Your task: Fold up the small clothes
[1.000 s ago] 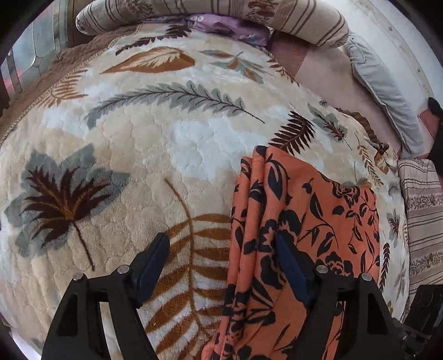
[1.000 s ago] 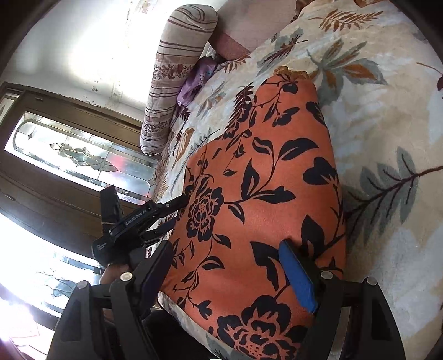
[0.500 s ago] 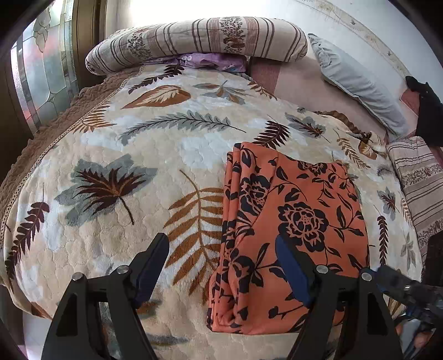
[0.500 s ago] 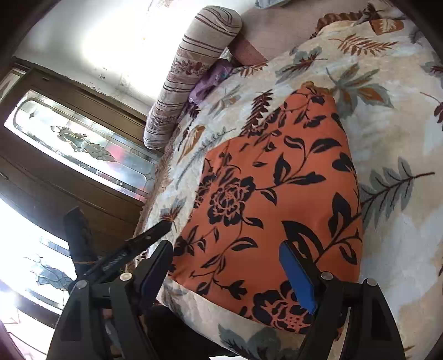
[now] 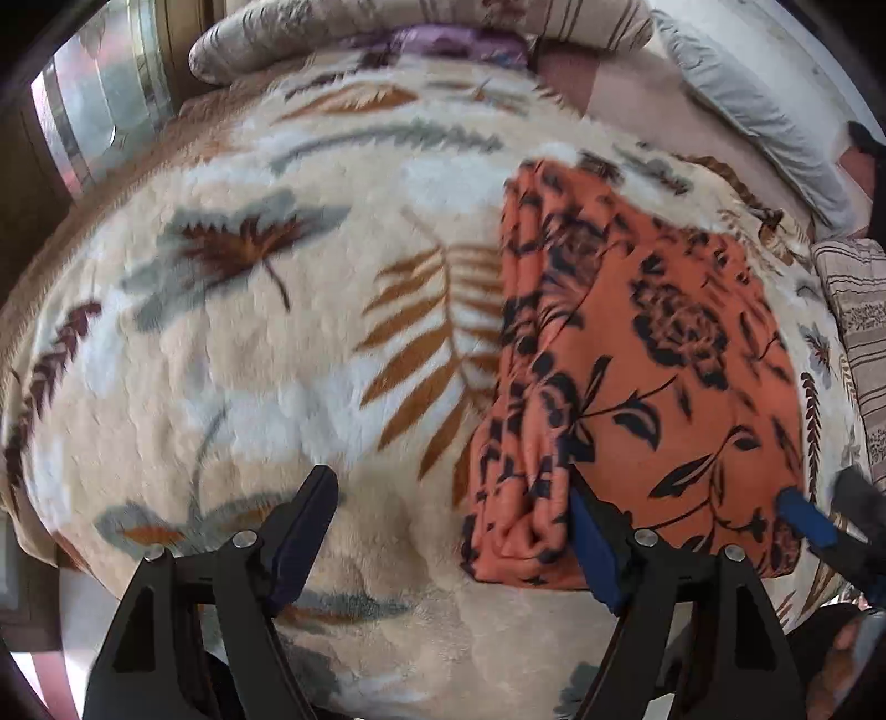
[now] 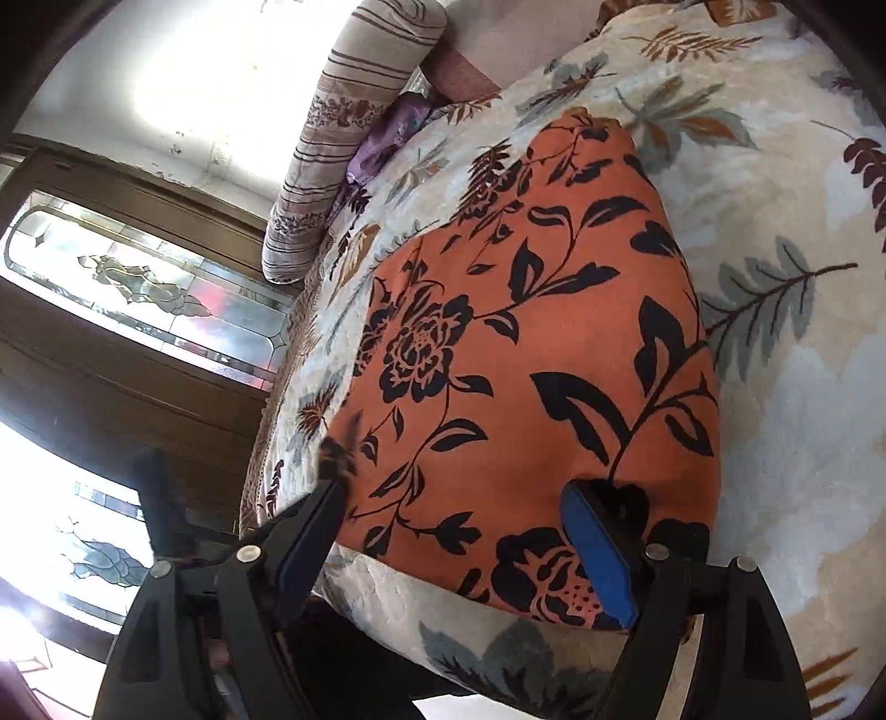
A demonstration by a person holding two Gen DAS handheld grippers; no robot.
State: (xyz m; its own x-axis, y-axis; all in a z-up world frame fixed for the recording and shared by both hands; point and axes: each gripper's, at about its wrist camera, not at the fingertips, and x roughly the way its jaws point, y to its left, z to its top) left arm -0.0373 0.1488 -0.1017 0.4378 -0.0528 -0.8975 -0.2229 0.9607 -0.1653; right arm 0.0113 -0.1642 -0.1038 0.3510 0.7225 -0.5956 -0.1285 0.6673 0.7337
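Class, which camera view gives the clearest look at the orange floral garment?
The right wrist view: the orange floral garment fills the frame, sharp. The left wrist view shows it blurred, off to the right, with its bunched folded edge.

An orange garment (image 5: 653, 376) printed with black flowers is seen folded on a leaf-patterned blanket (image 5: 277, 332), right of centre. Its bunched left edge is met by the right finger of the left gripper (image 5: 454, 531), whose jaws are spread wide, the left finger being set over bare blanket. At the near right corner of the garment, the blue-padded right gripper (image 5: 814, 526) is seen. A striped bolster (image 5: 387, 22) is laid along the far edge.
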